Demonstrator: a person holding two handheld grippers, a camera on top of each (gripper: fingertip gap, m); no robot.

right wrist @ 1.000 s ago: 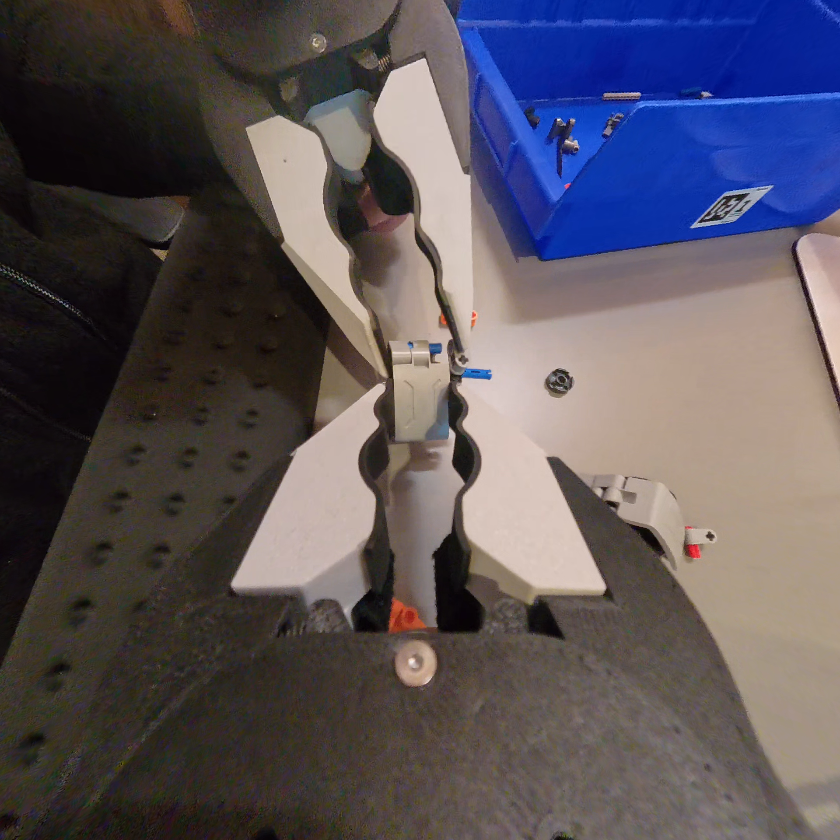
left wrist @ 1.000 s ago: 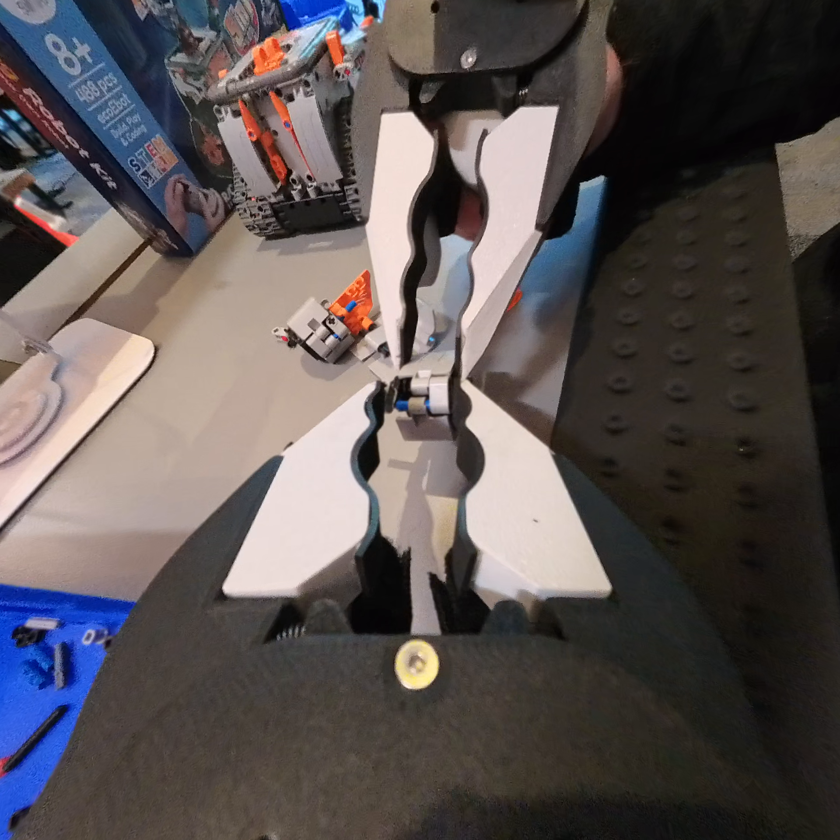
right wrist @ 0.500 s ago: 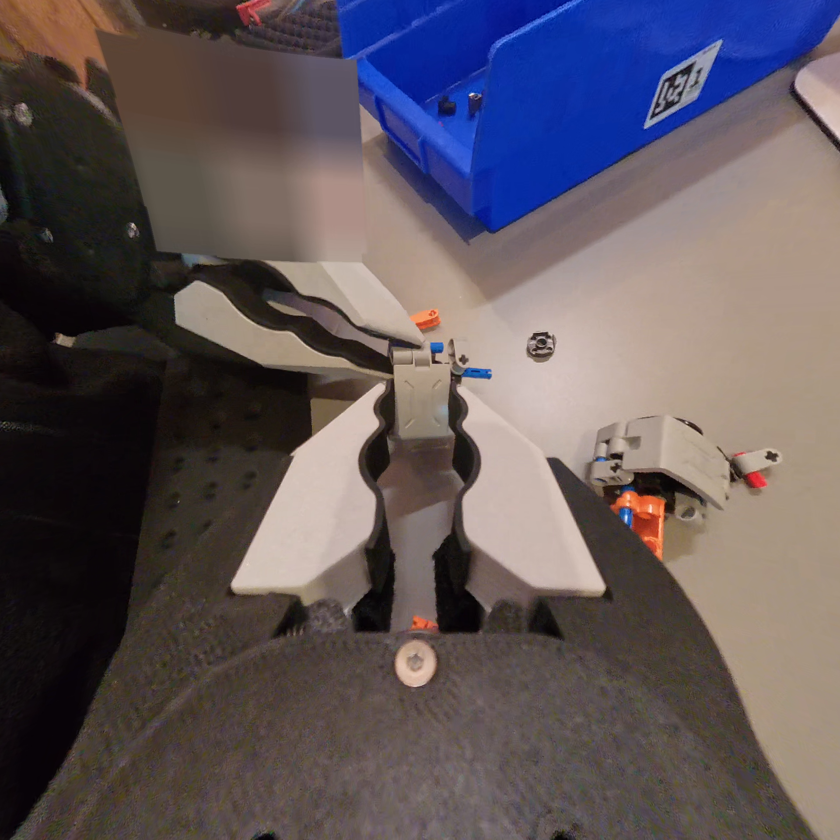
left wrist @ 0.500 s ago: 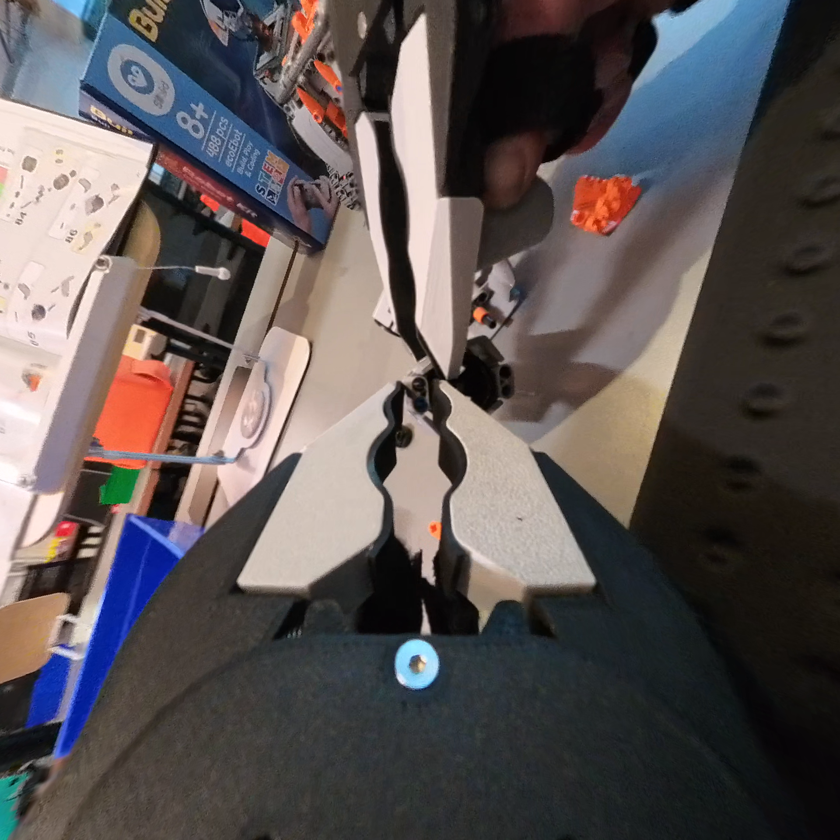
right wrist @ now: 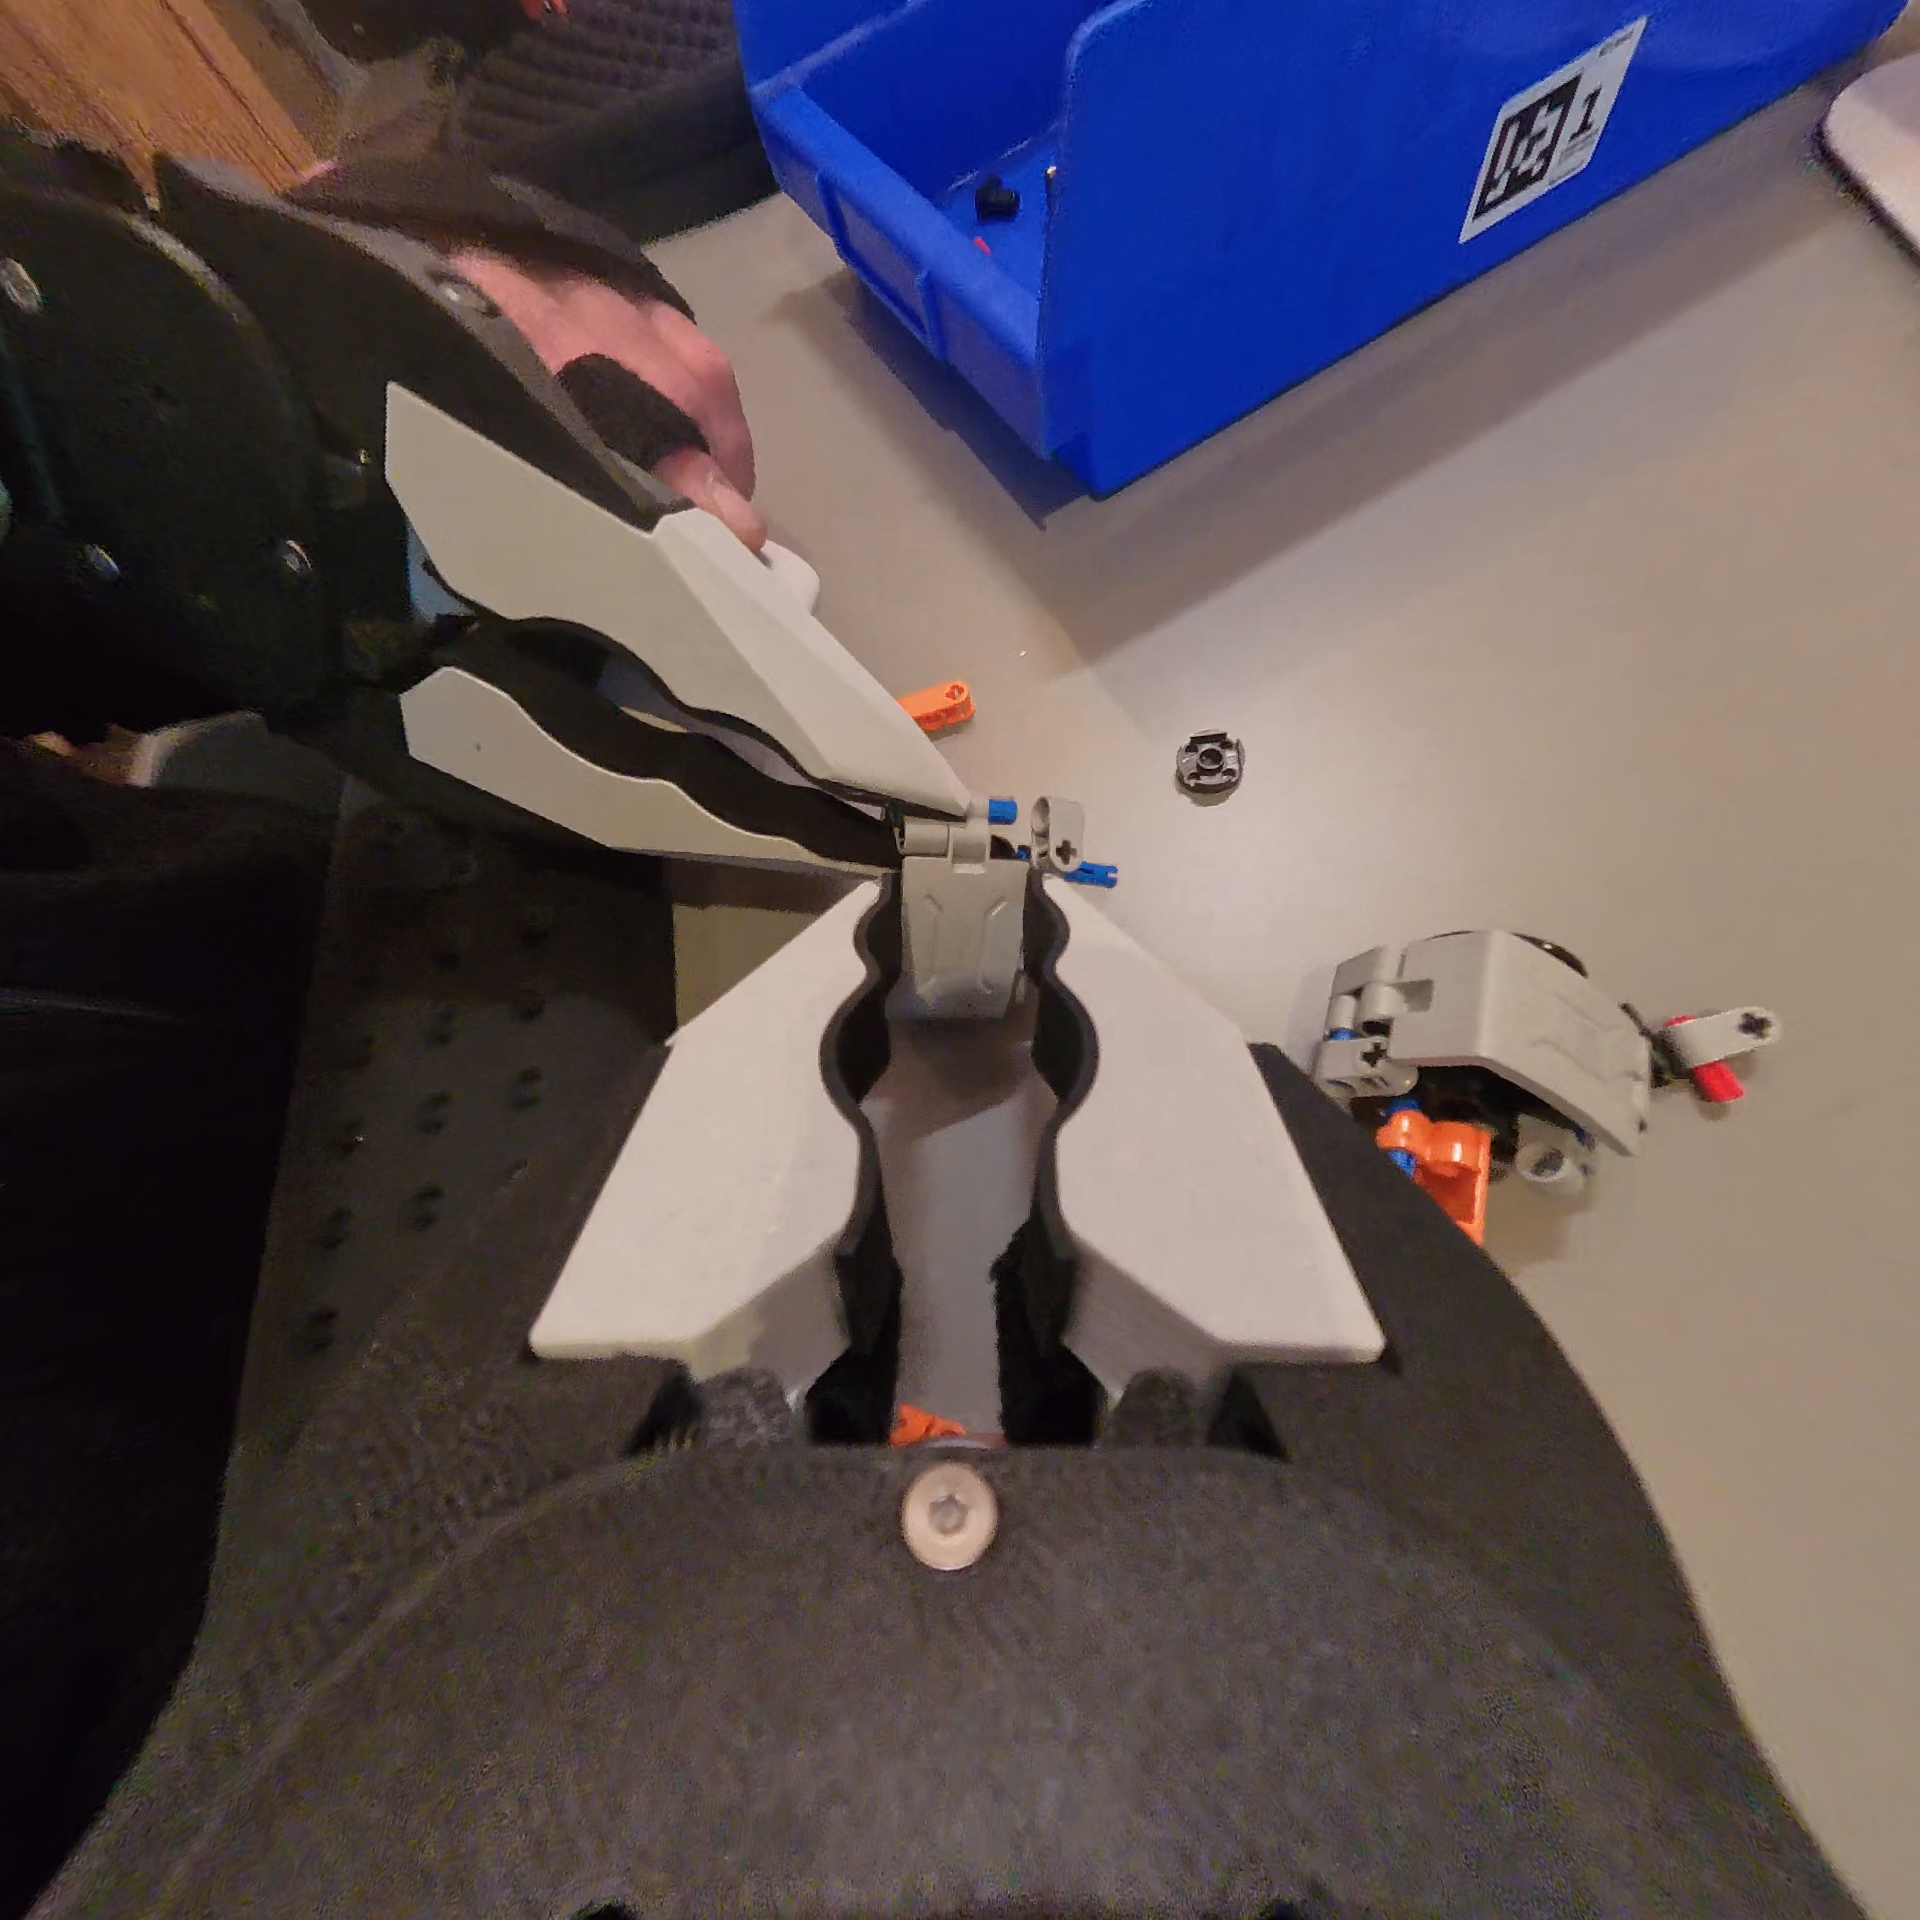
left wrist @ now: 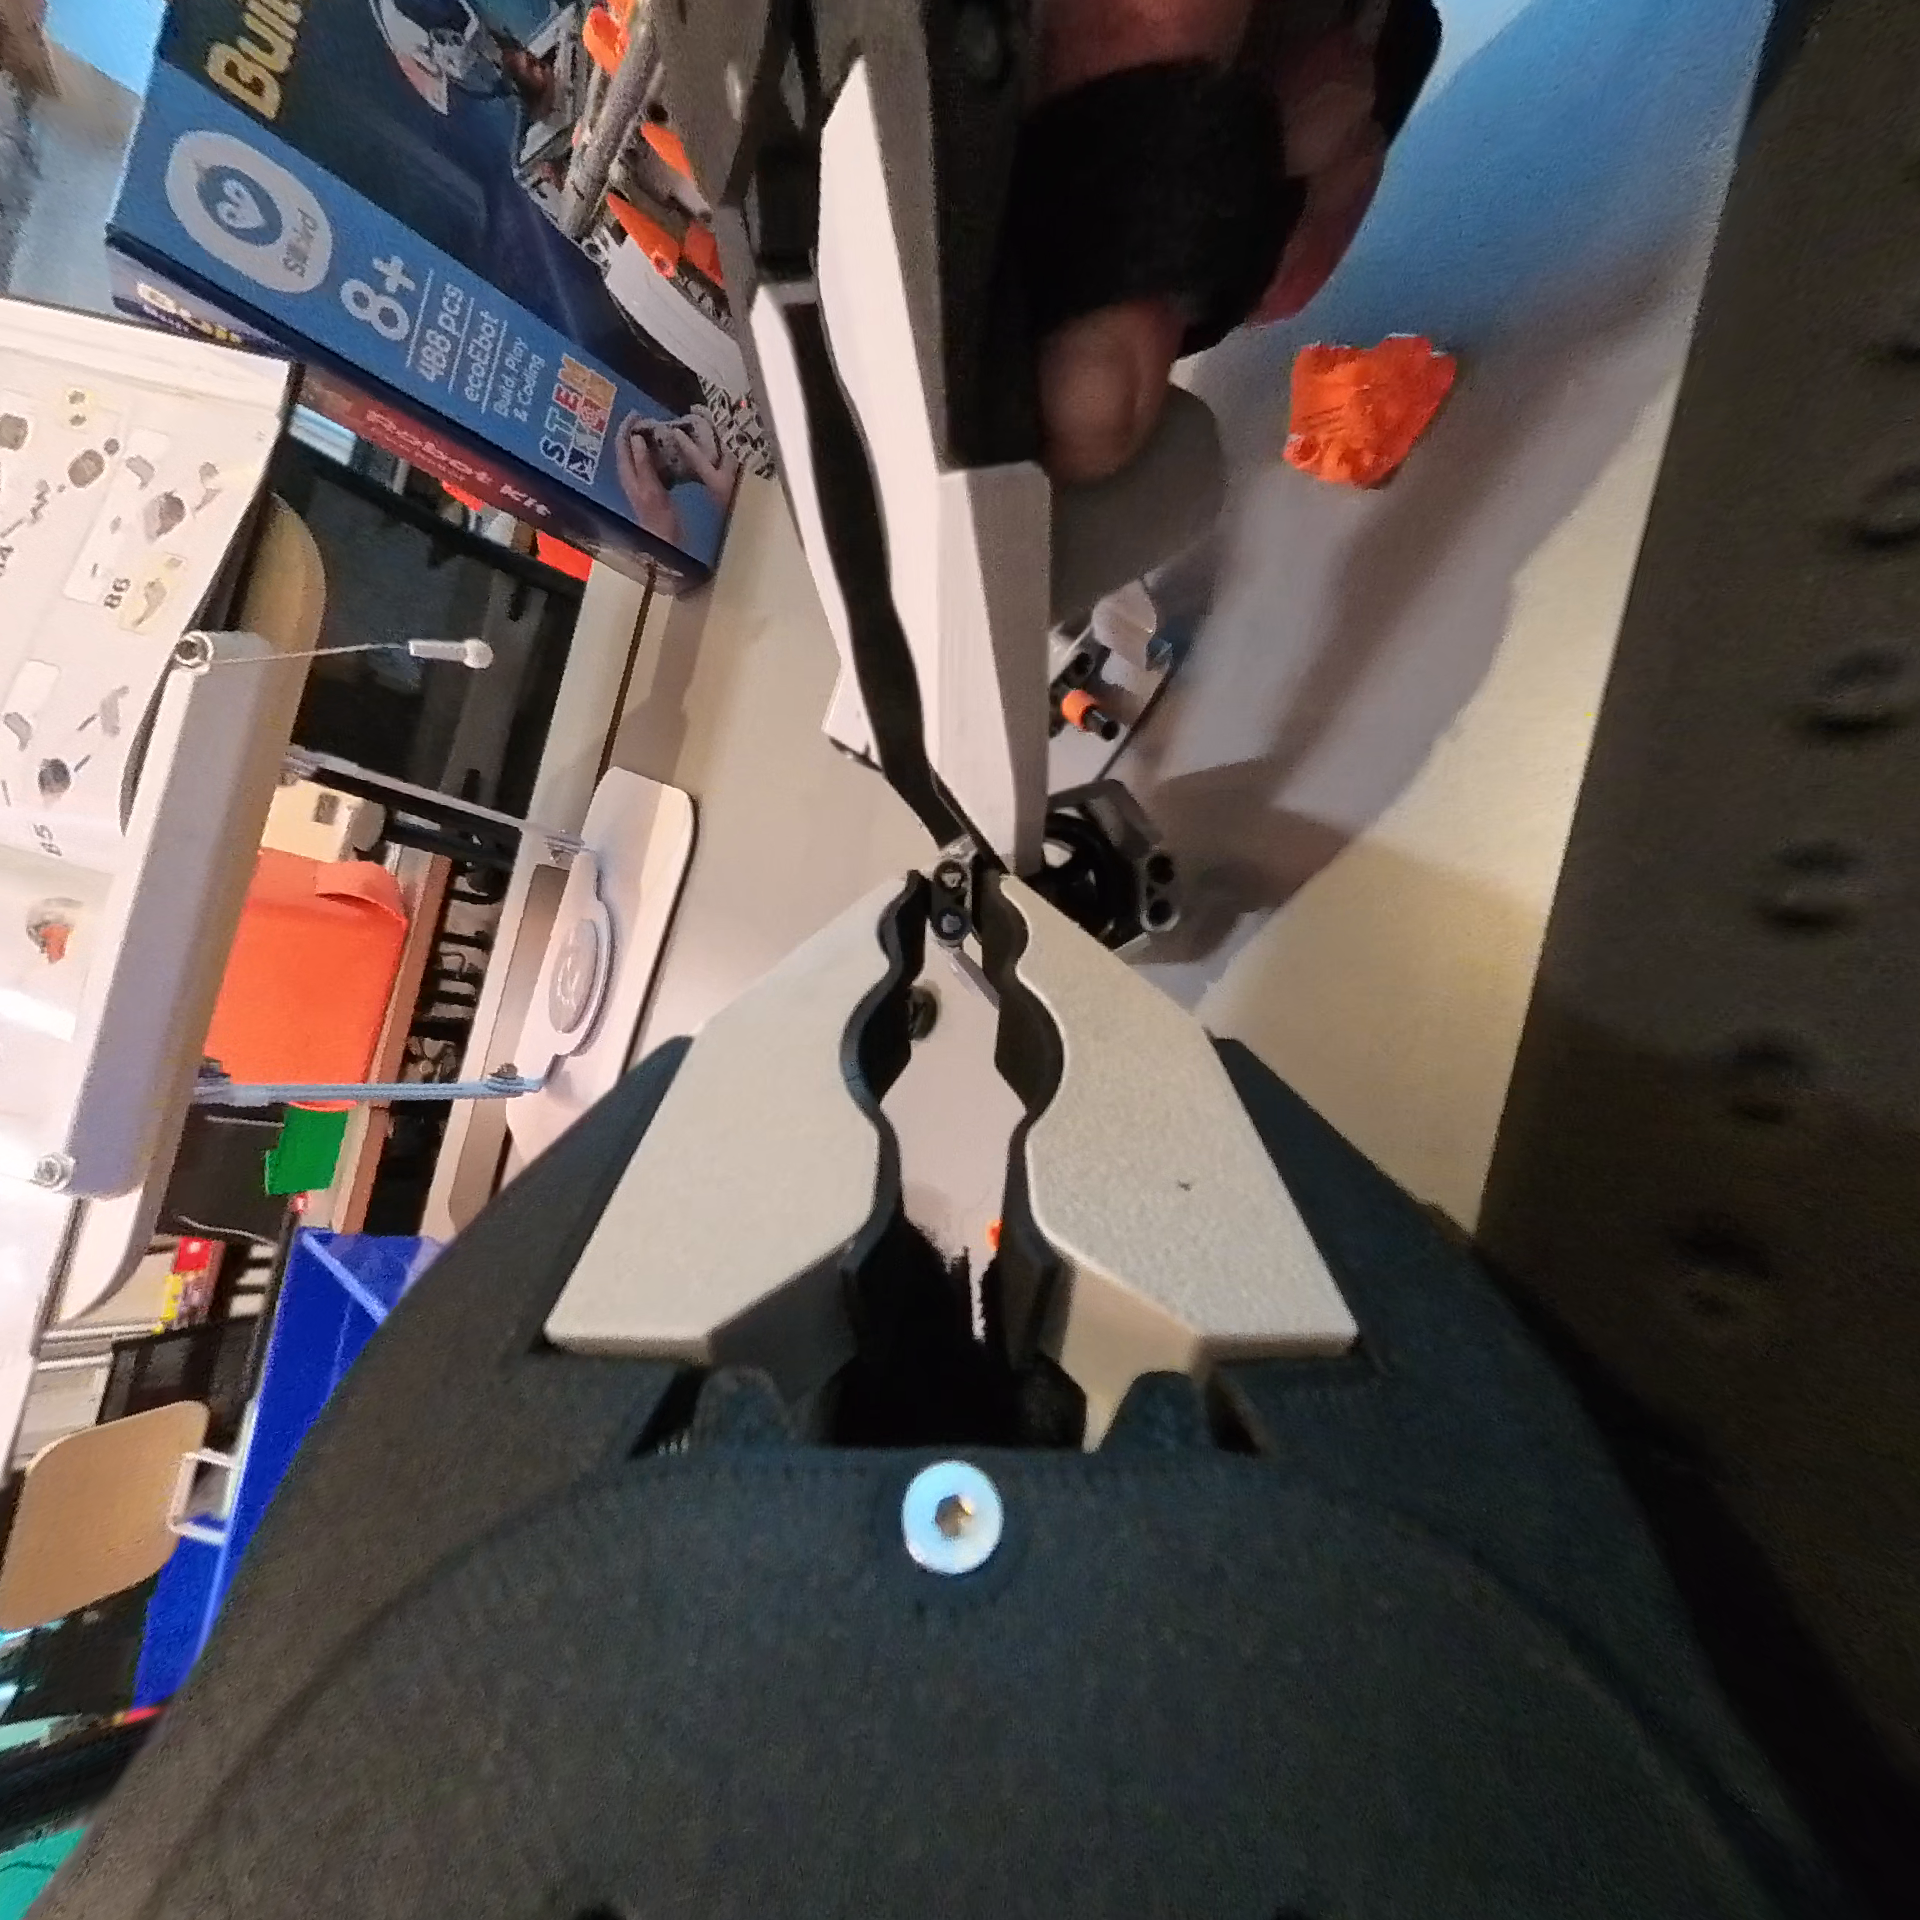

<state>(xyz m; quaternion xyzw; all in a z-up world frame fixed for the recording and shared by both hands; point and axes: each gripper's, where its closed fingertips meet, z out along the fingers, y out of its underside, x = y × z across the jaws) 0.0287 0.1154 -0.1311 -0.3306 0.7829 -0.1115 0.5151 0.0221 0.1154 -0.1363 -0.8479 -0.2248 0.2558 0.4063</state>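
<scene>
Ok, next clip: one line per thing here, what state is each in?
right gripper: shut on the grey panel piece.
grey panel piece: held upright, off the table.
left gripper: shut on a small black connector.
blue bin: open-topped, a few small parts inside.
grey and orange assembly: lying loose on the table.
black round piece: lying flat, alone.

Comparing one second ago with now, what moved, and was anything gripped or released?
The left gripper rolled onto its side, so it now meets the grey panel piece from the left of the right wrist view rather than from above. Nothing was released: the right gripper stays shut on the panel and the left stays pinched at its pinned end. The blue bin stayed put.
</scene>
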